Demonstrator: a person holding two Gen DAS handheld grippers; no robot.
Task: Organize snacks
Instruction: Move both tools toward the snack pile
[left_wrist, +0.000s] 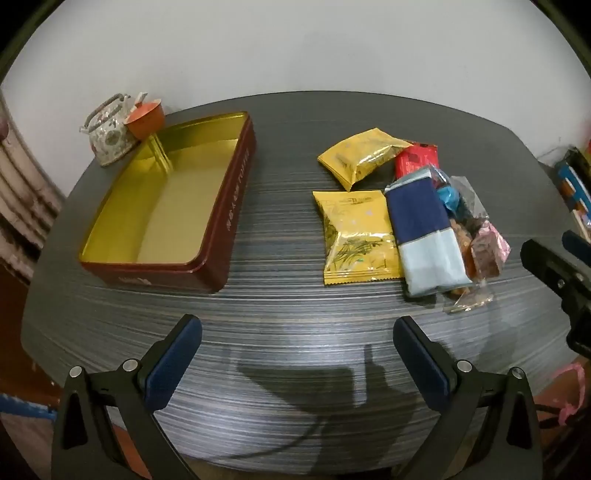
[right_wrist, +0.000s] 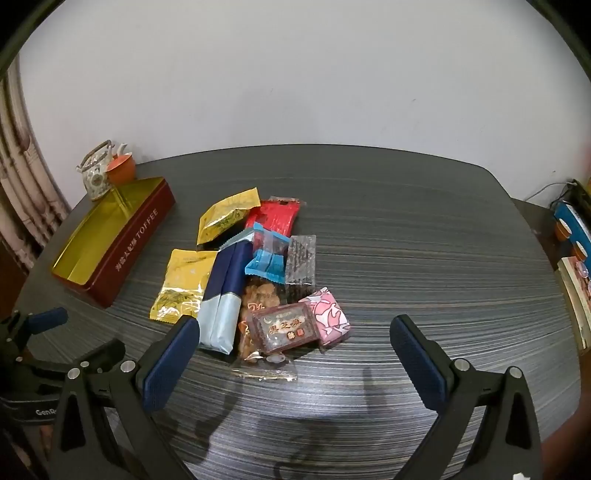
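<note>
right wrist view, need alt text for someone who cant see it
An open right gripper hovers over a dark striped table, just short of a pile of wrapped snacks in yellow, red, blue and pink. To the left lies an open, empty red toffee tin with a gold inside, a teapot behind it, and the left gripper at the edge.

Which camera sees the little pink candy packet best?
The right wrist view: the pink packet lies near the camera, its white pattern plain, beside a brown packet. In the left wrist view it sits at the pile's far edge, small, dim and blurry.
</note>
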